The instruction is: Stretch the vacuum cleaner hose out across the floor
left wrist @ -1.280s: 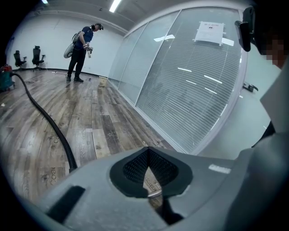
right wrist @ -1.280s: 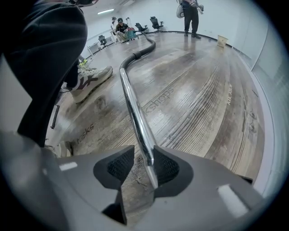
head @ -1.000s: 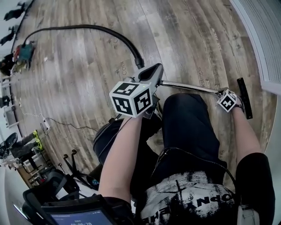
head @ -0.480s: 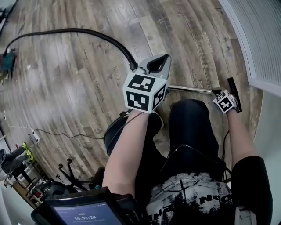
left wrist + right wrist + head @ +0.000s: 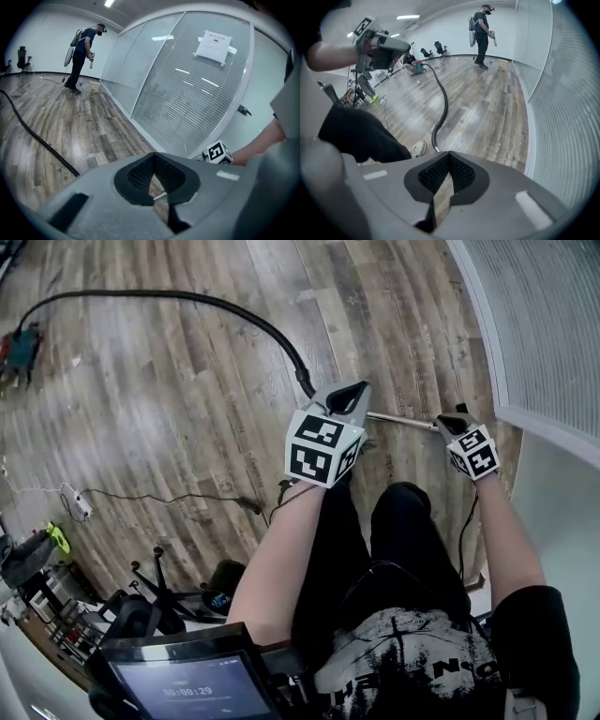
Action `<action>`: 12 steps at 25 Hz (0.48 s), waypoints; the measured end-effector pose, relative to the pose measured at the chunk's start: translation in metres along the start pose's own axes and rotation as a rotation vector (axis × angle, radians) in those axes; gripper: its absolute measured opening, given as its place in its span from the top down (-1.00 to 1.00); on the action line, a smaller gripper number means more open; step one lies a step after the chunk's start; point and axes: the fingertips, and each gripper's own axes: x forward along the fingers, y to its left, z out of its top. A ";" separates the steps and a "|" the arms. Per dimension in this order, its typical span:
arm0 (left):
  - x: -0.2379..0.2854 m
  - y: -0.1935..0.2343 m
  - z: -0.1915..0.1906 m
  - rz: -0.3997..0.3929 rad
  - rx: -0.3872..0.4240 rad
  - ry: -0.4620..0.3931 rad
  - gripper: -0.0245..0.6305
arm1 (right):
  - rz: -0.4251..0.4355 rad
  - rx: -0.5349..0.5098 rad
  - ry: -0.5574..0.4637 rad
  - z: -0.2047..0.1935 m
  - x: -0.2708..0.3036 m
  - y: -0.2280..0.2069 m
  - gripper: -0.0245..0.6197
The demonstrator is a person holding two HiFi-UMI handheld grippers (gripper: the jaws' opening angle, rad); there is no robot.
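Just changed: a second ago we crouched with both hands low by the metal wand point(image 5: 403, 420). Now we stand taller and both hands have come up off the floor point(image 5: 169, 409).
Right tongs point(image 5: 453, 420): they have just been closing and are now clenched. Their own view shows only floorboards through the slit, so nothing is held.
Left tongs point(image 5: 349, 392): clenched and empty. Only a sliver of metal shows through the gap, which we take for the wand below.
Meaning for the task: we judge the wand end has been let go and the pulling is over for now. The hose is laid out but not taut.
Hose point(image 5: 234, 313): it lies on the floor in one long shallow arc. It runs from a teal and red unit point(image 5: 21, 343) at the far left to its joint with the wand.
Hose against the tongs: its near end sits just beyond the left tongs' tip. The wand runs on from there toward the right tongs. Neither pair touches hose or wand, both hovering above.
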 end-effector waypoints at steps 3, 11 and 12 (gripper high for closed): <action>-0.047 -0.015 0.036 -0.006 0.013 0.012 0.93 | 0.003 0.023 -0.059 0.051 -0.064 0.015 0.90; -0.196 -0.033 0.185 -0.064 0.004 -0.143 0.93 | 0.064 0.186 -0.349 0.221 -0.243 0.056 0.90; -0.210 -0.034 0.198 -0.078 -0.009 -0.186 0.93 | 0.073 0.208 -0.419 0.243 -0.258 0.057 0.90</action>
